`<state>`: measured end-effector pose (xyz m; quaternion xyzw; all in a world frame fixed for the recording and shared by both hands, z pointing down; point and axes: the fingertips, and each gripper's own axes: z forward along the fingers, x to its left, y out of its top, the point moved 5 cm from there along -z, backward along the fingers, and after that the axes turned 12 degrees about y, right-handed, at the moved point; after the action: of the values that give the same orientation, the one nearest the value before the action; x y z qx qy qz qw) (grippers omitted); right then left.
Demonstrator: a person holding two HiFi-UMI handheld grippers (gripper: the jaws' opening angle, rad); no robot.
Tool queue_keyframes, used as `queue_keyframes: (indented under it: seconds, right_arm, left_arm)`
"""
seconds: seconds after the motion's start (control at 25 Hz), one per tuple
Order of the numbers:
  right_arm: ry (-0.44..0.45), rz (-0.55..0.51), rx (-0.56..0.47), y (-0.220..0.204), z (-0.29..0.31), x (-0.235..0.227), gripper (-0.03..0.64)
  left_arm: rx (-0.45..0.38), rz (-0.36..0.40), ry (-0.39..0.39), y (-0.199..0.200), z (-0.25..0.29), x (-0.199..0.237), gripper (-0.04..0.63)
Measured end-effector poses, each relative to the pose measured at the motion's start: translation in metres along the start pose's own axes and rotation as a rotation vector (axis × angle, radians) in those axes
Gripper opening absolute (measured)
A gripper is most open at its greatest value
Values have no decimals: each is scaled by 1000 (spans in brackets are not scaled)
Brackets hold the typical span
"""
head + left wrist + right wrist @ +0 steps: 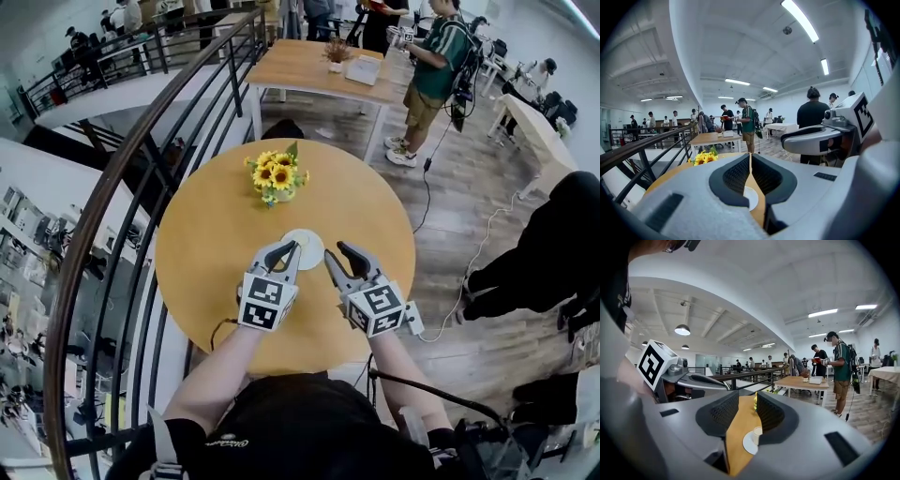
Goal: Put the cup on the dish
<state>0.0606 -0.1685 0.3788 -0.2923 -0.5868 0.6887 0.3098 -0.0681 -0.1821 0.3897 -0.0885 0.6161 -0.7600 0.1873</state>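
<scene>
White small cup (757, 434) stands on the round white dish (746, 445). I judge it delivered, so my left gripper (291, 247) is clenched empty and my right gripper (335, 251) has its jaws apart, holding nothing.

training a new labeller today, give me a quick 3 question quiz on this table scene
1. True or false: the cup stands on the dish.
2. The left gripper has its jaws: A) wide apart, B) together with nothing between them, C) shut on a spoon.
3. Fill in: beyond the dish, the table holds a bunch of yellow ____.

Key: 1 true; 2 B; 3 sunflowers.
</scene>
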Motion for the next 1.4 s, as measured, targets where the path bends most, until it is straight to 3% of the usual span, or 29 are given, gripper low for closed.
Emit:
queue_keyframes:
  seconds: [0.32,1.4]
  right_arm:
    - [30,-21,6,13,3,3,77]
    - [42,-19,15,17,-2,-1,77]
  left_arm:
    - [-31,4,-6,23,-2,1,18]
    - [-14,3,-8,21,5,-1,20]
